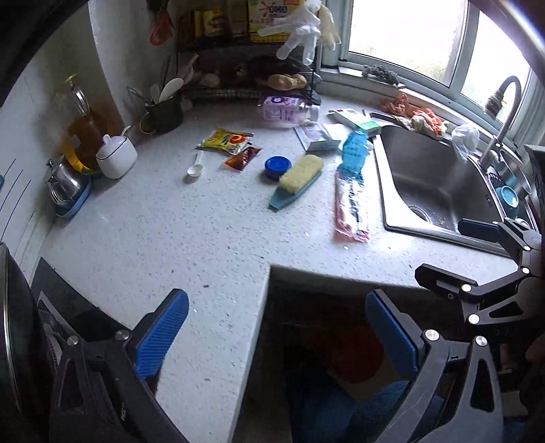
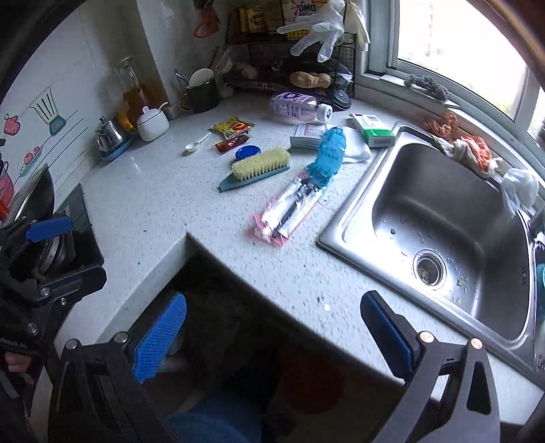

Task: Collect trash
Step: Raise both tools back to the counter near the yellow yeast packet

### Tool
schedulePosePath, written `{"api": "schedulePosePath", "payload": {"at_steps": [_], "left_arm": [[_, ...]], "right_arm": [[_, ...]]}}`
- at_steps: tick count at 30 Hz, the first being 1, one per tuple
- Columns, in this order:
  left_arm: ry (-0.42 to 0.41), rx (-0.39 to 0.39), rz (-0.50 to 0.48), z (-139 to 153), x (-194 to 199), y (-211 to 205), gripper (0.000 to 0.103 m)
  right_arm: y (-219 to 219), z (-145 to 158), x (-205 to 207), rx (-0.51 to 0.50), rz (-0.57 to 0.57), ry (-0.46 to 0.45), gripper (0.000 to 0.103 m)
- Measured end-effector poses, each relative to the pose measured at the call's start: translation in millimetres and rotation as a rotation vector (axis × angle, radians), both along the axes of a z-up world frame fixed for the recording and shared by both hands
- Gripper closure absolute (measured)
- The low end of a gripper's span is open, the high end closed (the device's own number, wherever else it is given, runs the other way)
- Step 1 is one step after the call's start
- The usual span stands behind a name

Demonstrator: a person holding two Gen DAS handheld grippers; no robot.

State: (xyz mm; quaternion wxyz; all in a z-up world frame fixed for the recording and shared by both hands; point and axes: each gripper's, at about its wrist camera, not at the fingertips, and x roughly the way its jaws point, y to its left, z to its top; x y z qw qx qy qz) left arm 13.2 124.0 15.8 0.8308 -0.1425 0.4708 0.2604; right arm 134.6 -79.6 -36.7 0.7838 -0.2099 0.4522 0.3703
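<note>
Both my grippers hang above the countertop's (image 1: pixel 190 238) inner corner, tilted steeply down. Left gripper (image 1: pixel 277 335): jaws spread wide, nothing between the blue pads. Right gripper (image 2: pixel 274 329): jaws likewise fully apart, empty.

Trash lies well ahead on the counter:
- pink-and-blue toothbrush pack (image 2: pixel 299 191), beside the sink (image 2: pixel 439 218)
- yellow seasoning sachet (image 1: pixel 226 139) touching a red sauce sachet (image 1: pixel 242 157) (print unreadable)
- white plastic spoon (image 1: pixel 196 165) just left of the sachets
- blue lid (image 1: pixel 277 165) touching the scrub brush (image 1: pixel 299 180)

Legible writing: "OMO" on the detergent box (image 2: pixel 299 10) on the wire rack (image 2: pixel 289 51) (a clear glove (image 2: pixel 318 29) is draped over it). Purple bottle's (image 2: pixel 296 107) label too small to read.
</note>
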Motion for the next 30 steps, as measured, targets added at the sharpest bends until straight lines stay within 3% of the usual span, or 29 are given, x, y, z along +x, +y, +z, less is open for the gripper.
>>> {"api": "schedulePosePath", "payload": {"at_steps": [10, 16, 25, 30], "left_arm": [[0.056, -0.019, 0.061, -6, 52, 126, 0.0], [0.068, -0.082, 0.079, -24, 80, 194, 0.0], [0.131, -0.173, 0.109, -74, 108, 258, 0.001], [0.147, -0.216, 0.119, -94, 117, 277, 0.013]], "right_arm": [[108, 2, 78, -0.036, 0.042, 0.044, 0.001], [165, -6, 117, -0.058, 0.076, 0.032, 0.001], [213, -36, 155, -0.137, 0.081, 0.072, 0.001], [229, -51, 167, -0.172, 0.084, 0.1, 0.001]]}}
